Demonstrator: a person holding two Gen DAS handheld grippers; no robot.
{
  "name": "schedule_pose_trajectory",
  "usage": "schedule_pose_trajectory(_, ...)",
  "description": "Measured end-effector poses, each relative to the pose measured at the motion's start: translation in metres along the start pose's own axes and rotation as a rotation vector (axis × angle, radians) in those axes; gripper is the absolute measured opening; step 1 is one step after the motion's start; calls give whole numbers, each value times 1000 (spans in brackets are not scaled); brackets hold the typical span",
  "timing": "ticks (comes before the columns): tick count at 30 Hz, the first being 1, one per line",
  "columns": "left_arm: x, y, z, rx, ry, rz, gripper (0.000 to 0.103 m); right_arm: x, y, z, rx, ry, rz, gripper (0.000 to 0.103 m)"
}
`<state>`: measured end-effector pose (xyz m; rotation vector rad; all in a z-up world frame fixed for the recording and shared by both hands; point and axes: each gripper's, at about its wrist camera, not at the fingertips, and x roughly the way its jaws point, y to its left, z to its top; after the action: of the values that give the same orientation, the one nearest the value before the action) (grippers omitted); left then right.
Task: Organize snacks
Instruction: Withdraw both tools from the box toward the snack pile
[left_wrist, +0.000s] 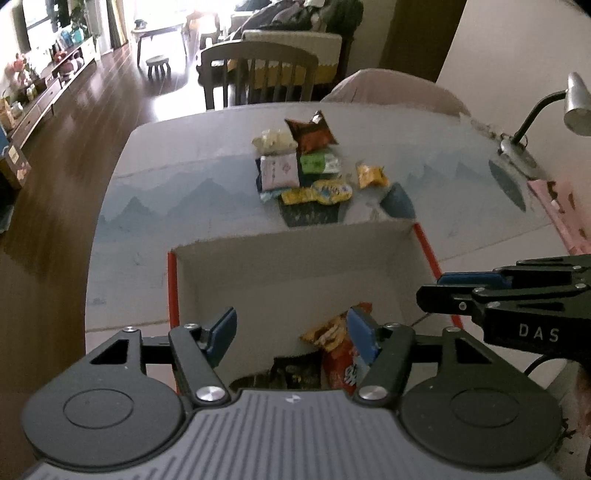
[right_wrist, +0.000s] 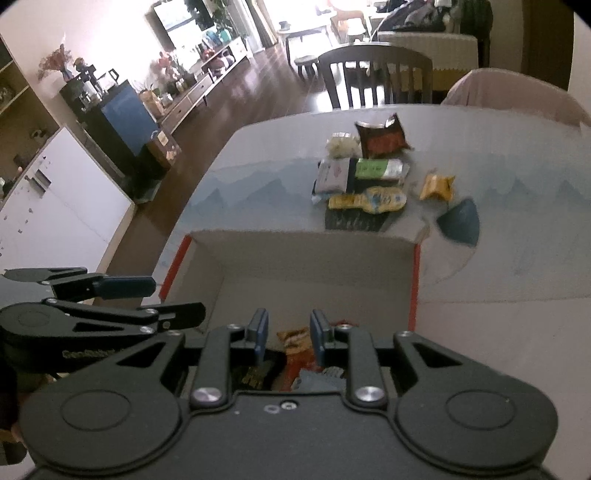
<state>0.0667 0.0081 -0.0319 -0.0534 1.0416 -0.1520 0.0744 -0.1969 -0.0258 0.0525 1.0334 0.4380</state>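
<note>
An open cardboard box (left_wrist: 295, 251) (right_wrist: 295, 258) with red edges sits on the table's near side. On its floor lie an orange-red snack bag (left_wrist: 332, 343) (right_wrist: 295, 354) and a dark bag (left_wrist: 295, 373) (right_wrist: 255, 374). My left gripper (left_wrist: 291, 332) (right_wrist: 177, 299) hovers above the box, open, holding nothing. My right gripper (right_wrist: 288, 332) (left_wrist: 428, 291) hangs beside it over the box's right part, its jaws slightly apart with nothing gripped. Beyond the box lies a pile of snacks: a dark red bag (left_wrist: 312, 134) (right_wrist: 382, 138), a white pouch (left_wrist: 279, 170), a green pack (left_wrist: 319, 163), yellow packs (left_wrist: 317, 194) and a separate small yellow pack (left_wrist: 371, 175) (right_wrist: 437, 186).
A desk lamp (left_wrist: 546, 107) stands at the table's right edge, with a pink patterned sheet (left_wrist: 561, 206) near it. A wooden chair (left_wrist: 258, 74) and a pink-covered chair (left_wrist: 391, 88) stand at the far side. The table's left edge drops to a wood floor (left_wrist: 55, 166).
</note>
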Motion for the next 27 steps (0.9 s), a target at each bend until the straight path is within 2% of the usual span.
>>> schedule_pose_trajectory(3,-5,2,7,-7,-28,-12,72,-5,-2,9,-7,-19,-14,24)
schedule_pose_trajectory(8,-6,4,24,-12,-52,-16,73,-11,-9,23,-22,-52,-32,26)
schedule_pose_trajectory(14,-3,10,47,-33,-63,-10,73,-13,-22,43,-24,-92,-27,35)
schedule_pose_trajectory(16,-1,12,55,-36,-65,-2,73,-14,-24,48,-38,-110,-23,44)
schedule_pose_trajectory(18,2,14,65,-34,-69,10,73,-14,-27,54,-55,-131,-29,66)
schedule_pose_trajectory(20,5,15,75,-32,-69,18,73,-14,-30,60,-69,-148,-40,82)
schedule_pose_trajectory(22,10,16,87,-28,-64,19,73,-11,-37,69,-76,-142,-40,85)
schedule_pose_trajectory(24,17,16,101,-27,-56,14,77,-9,-46,80,-72,-138,-45,94)
schedule_pose_trajectory(27,28,16,125,-39,-43,6,81,-4,-61,100,-66,-127,-58,101)
